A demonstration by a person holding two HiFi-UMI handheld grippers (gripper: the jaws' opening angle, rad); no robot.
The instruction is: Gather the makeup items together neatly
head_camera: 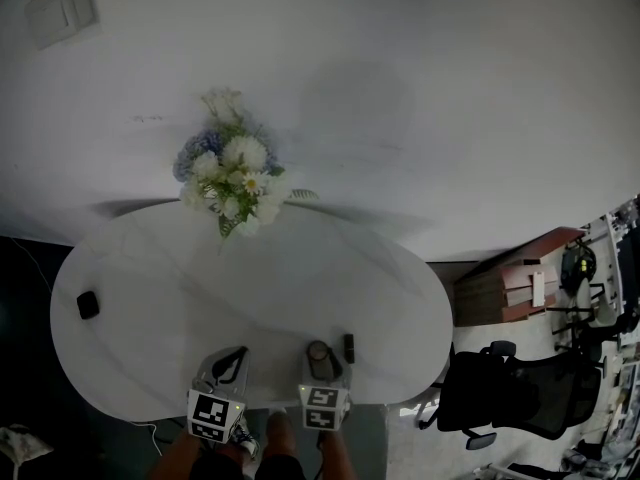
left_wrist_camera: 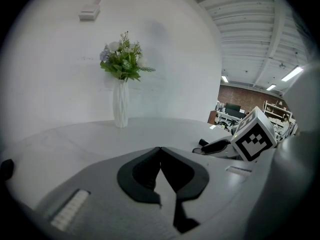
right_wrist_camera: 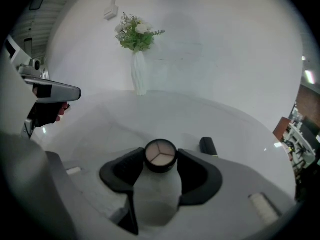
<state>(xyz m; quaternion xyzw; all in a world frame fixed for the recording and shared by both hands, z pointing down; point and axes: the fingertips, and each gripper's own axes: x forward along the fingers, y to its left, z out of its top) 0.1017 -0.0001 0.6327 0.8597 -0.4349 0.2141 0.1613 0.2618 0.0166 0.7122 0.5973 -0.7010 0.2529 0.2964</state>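
Plainly, the round powder compact [right_wrist_camera: 160, 155] sits low and centre in the right gripper view. The two dark jaws of the right gripper [right_wrist_camera: 160, 162] stand part-way apart and press on its rim from either side. Whether it rests on the white table [head_camera: 300, 268] or hangs just above it, I cannot tell.

That hold is on a smooth, curved edge. In my judgement the compact could twist or squirt out if it is tilted or set down with a knock, then land face down or roll.

Just to its right, near but not touching, lies a short black tube [right_wrist_camera: 208, 146], probably a lipstick. Setting the compact down carelessly beside it could nudge the tube toward the table's near edge at the bottom of the head view, which is close.

The left gripper [left_wrist_camera: 160, 151], lower centre in its own view, has its jaws together with nothing between them.

At the far left of the head view a small black item [head_camera: 88, 305] lies alone near the rim, and a hasty reach could push it off. The vase of flowers [head_camera: 235, 183], upper centre, stands well apart.
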